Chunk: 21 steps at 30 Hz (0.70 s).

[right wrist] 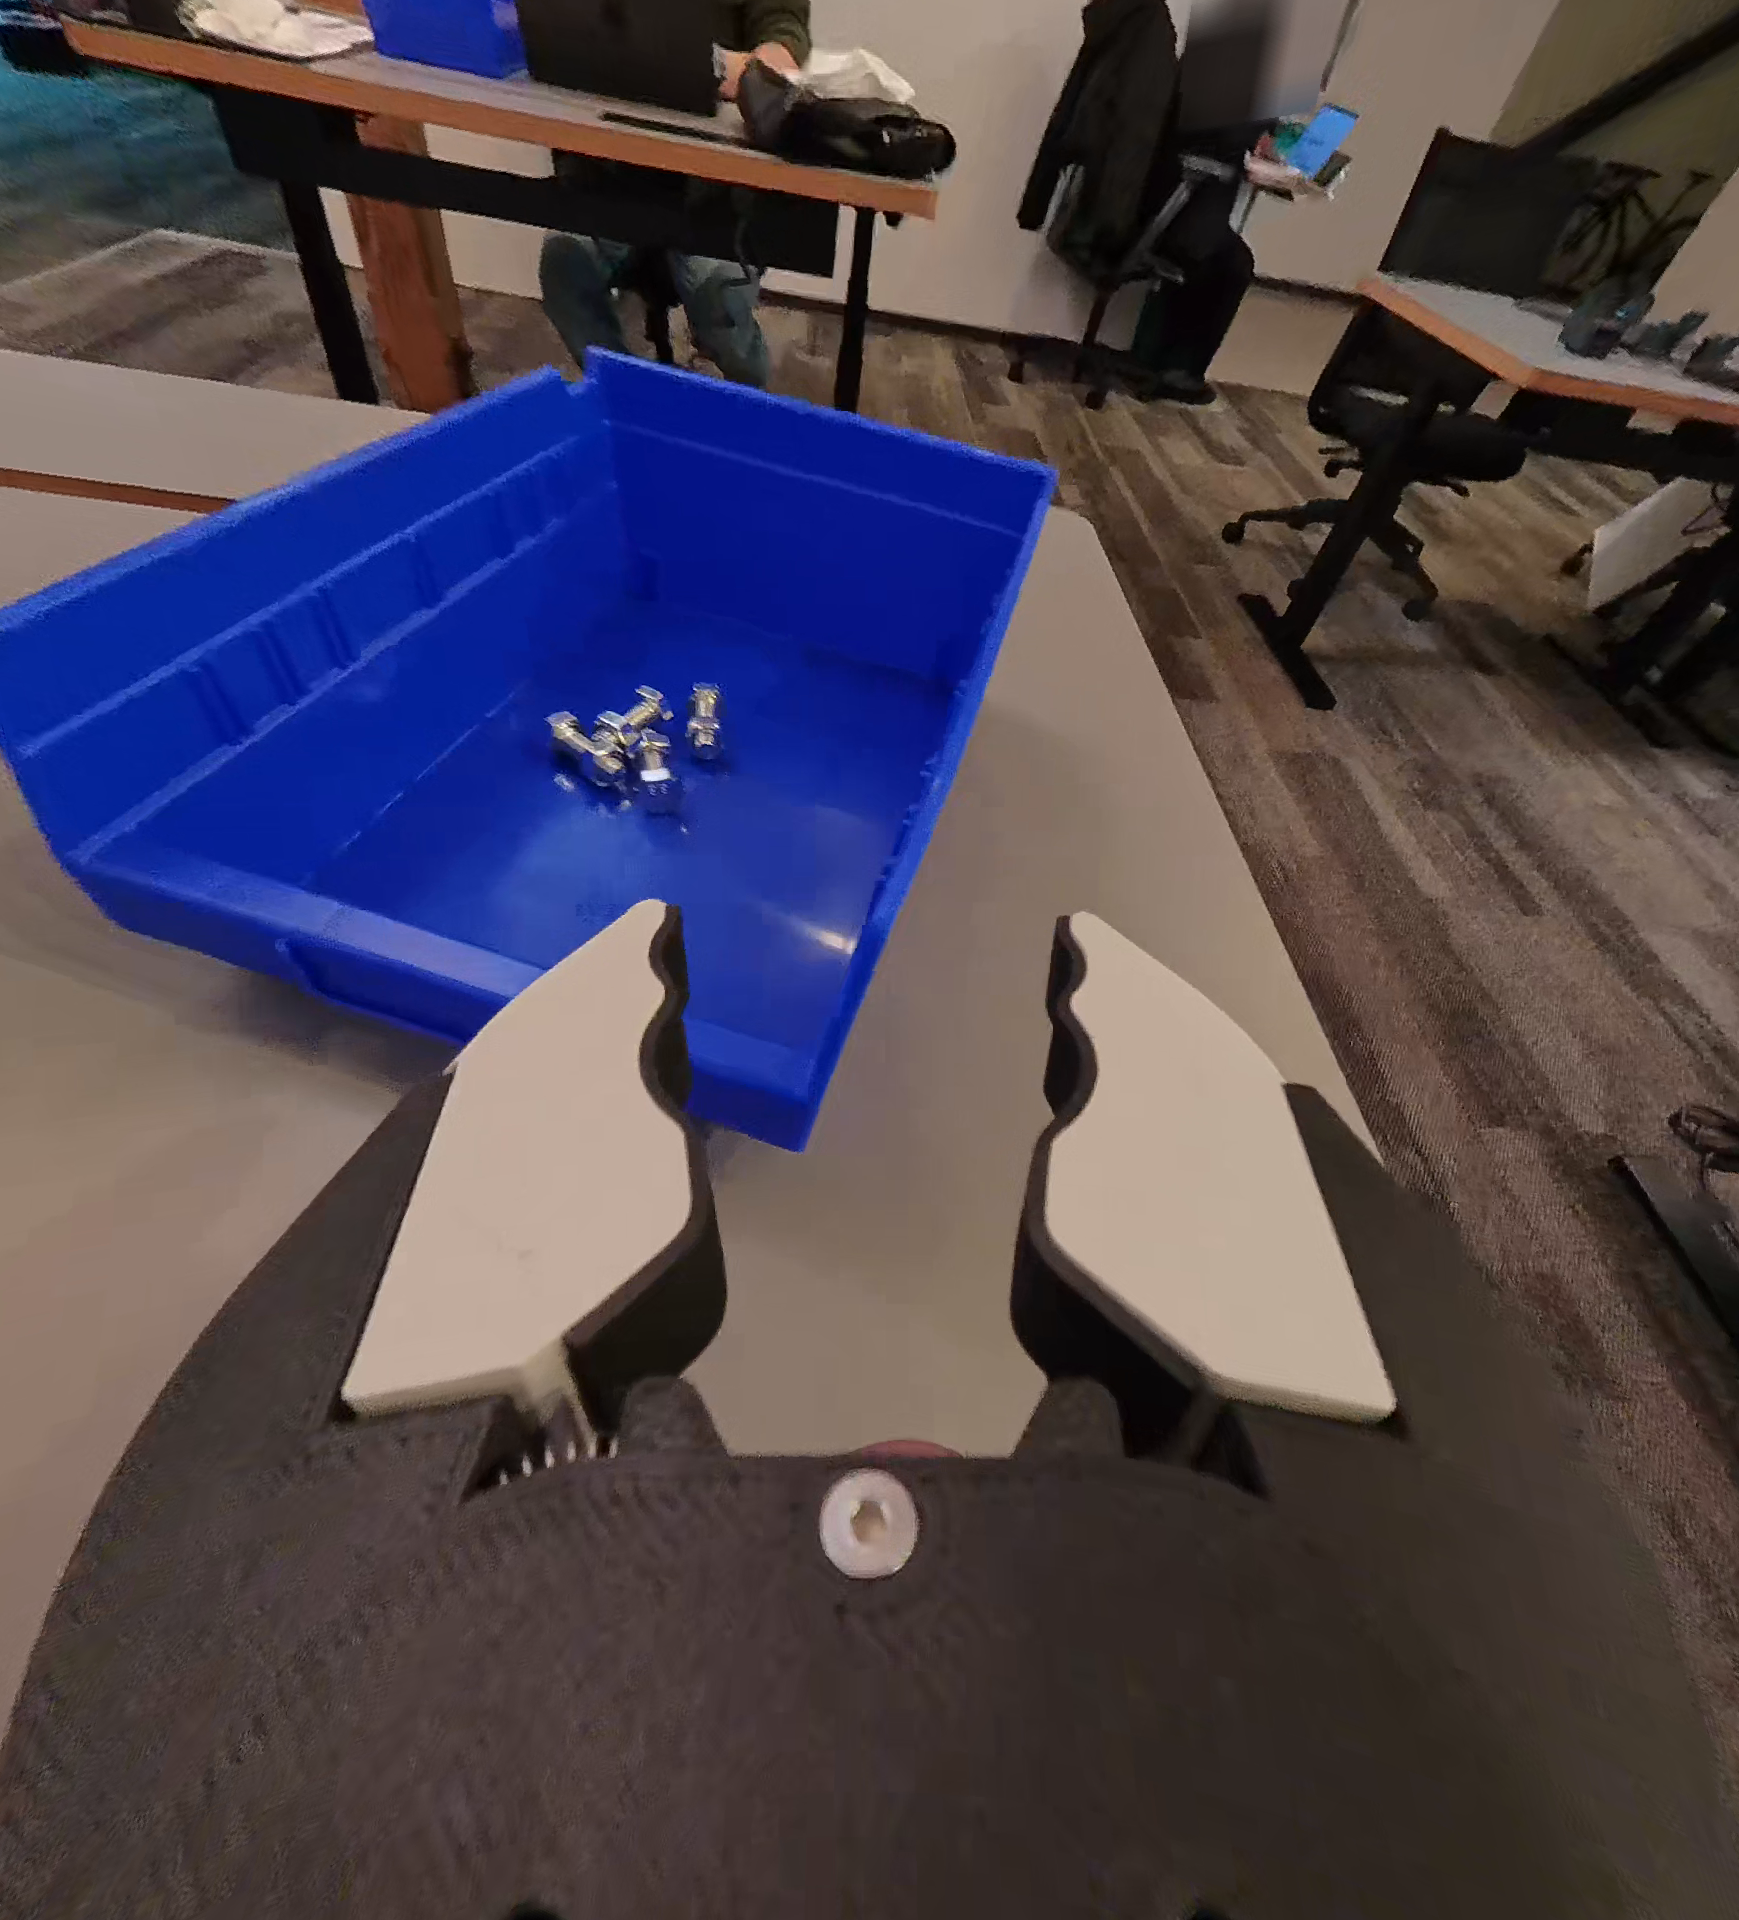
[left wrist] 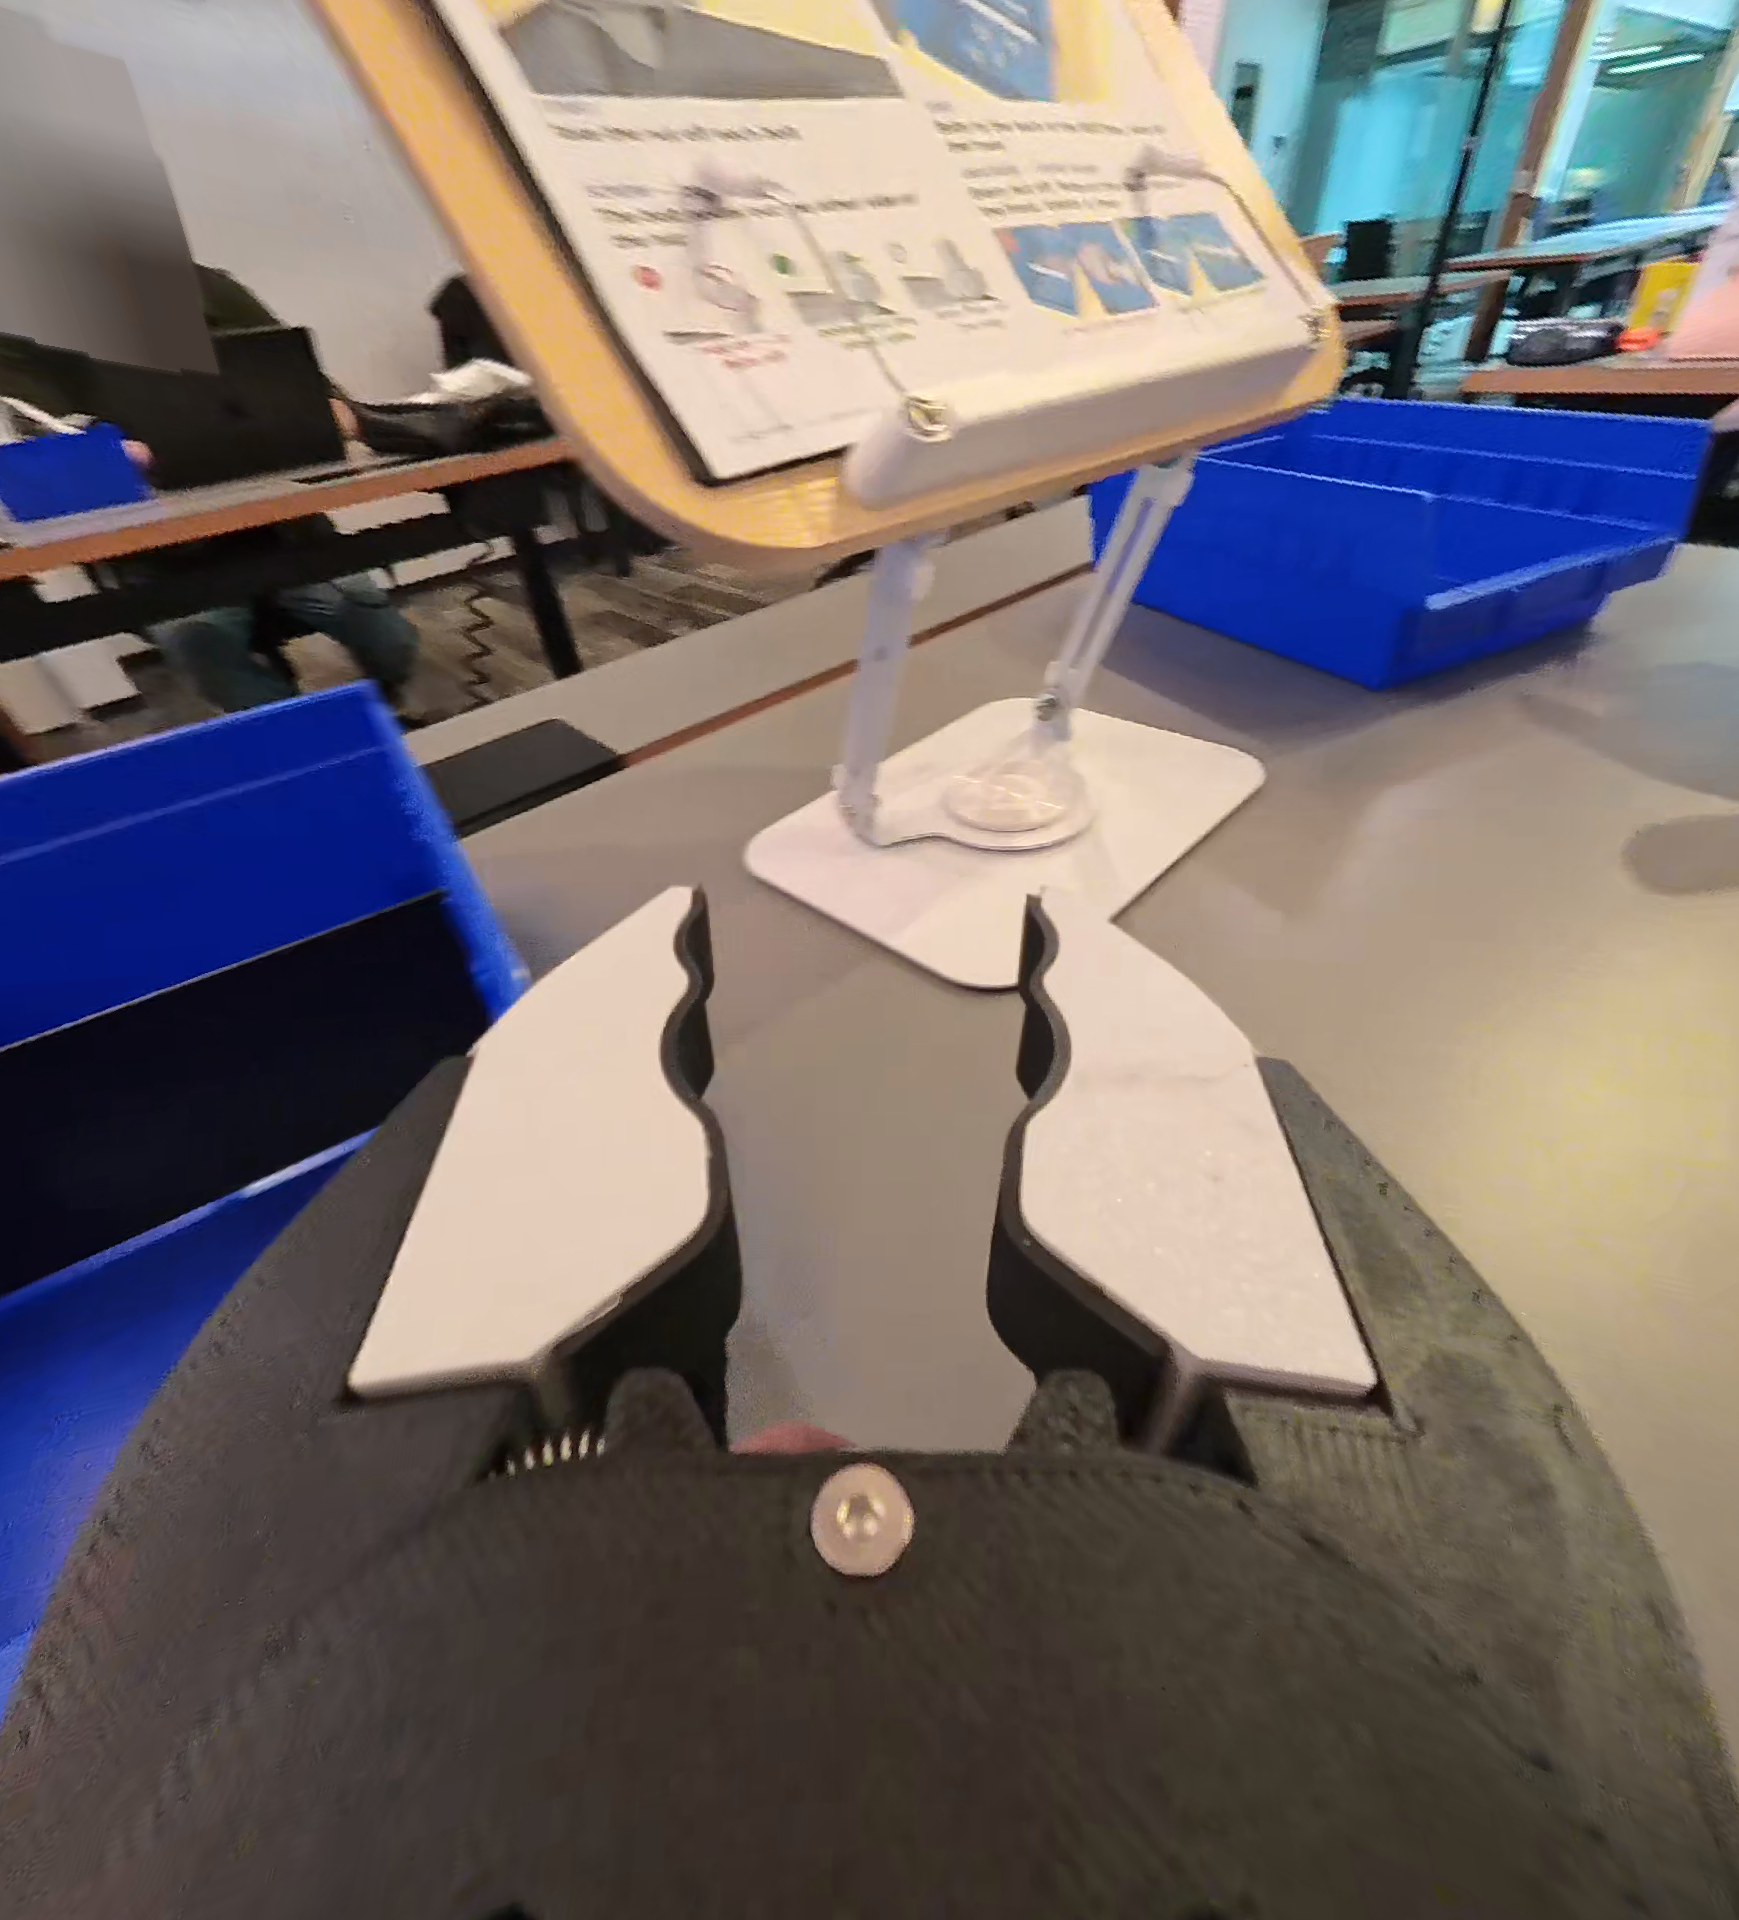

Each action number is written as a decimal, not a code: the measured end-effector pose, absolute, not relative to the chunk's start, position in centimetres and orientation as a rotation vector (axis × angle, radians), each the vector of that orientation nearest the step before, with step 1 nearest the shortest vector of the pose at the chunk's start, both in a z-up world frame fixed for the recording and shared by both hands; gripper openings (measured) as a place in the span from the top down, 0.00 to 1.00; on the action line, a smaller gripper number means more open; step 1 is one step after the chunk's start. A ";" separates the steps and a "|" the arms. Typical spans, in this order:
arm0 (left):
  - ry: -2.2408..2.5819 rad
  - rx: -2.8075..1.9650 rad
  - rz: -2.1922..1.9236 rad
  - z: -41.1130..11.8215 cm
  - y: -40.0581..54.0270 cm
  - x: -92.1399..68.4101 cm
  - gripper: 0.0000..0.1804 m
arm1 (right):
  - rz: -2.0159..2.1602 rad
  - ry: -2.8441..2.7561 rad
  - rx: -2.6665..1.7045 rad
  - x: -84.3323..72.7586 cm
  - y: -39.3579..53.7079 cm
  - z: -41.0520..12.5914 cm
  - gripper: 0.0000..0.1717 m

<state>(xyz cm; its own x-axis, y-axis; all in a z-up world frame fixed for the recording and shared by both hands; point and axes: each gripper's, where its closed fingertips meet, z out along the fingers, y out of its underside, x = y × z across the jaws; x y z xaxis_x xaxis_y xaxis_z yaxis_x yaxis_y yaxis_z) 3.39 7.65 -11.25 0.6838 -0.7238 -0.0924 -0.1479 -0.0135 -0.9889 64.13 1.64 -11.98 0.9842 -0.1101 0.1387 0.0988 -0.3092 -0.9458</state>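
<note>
Silver bolts (right wrist: 636,743) heaped mid-floor in blue bin (right wrist: 823,457) on grey table (right wrist: 117,1143). Right gripper (right wrist: 865,935) spread wide, bare, hovering over bin's near right corner, well short of bolts. Left gripper (left wrist: 865,914) wide, bare, above table just before white stand base (left wrist: 1156,769). Printed instruction sheet (left wrist: 844,208) on tilted wooden board (left wrist: 491,260) above base; writing blurred. Second blue bin (left wrist: 169,831) left of base.

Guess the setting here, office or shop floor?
Probably an open office or lab doubling as a workbench. Desks with office chairs stand on carpet, while the grey table carries a blue parts bin of silver bolts and an instruction sheet on a stand.
</note>
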 end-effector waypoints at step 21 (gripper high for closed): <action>0.276 -1.680 -0.074 -11.3 13.4 -18.3 0.58 | -0.072 -0.027 -2.097 65.1 7.4 -16.7 0.83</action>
<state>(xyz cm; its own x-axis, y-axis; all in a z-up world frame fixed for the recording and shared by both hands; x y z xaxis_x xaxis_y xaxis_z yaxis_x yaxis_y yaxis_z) -18.33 13.45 -11.26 0.9682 -0.2235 -0.1121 -0.1378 -0.1030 -0.9851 65.09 7.44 -16.71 0.9980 -0.0100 0.0627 0.0492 -0.5029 -0.8629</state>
